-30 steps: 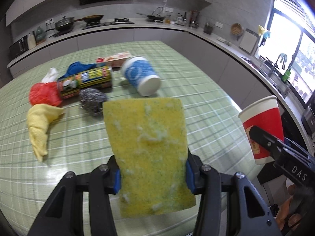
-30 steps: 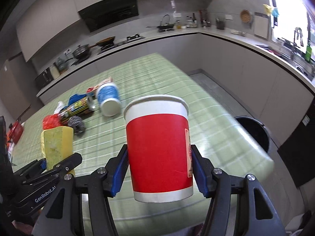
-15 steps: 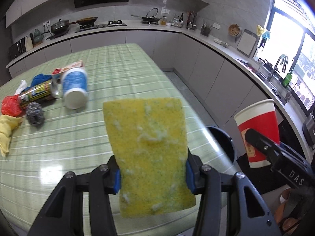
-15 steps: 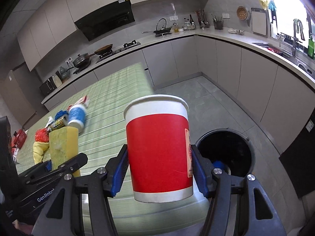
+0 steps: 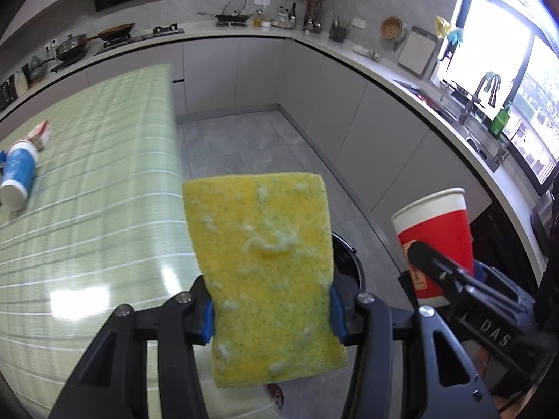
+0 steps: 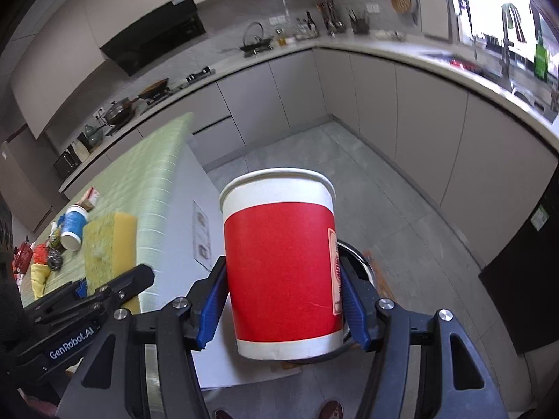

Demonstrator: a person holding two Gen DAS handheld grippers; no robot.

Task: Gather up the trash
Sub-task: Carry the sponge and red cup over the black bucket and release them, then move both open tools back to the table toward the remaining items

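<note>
Sponge (image 5: pixel 265 272), red cup (image 6: pixel 283 269) clamped in jaws — green-checked table (image 5: pixel 87 209), grey kitchen floor (image 5: pixel 244 139).

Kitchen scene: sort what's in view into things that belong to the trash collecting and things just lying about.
Belongs to the job:
- yellow sponge, clamped in the left gripper
- red paper cup, clamped in the right gripper
- black bin on the floor
- blue cup and small carton on the table

Just lying about:
- pans on the stove
- cutting board on the counter
</note>
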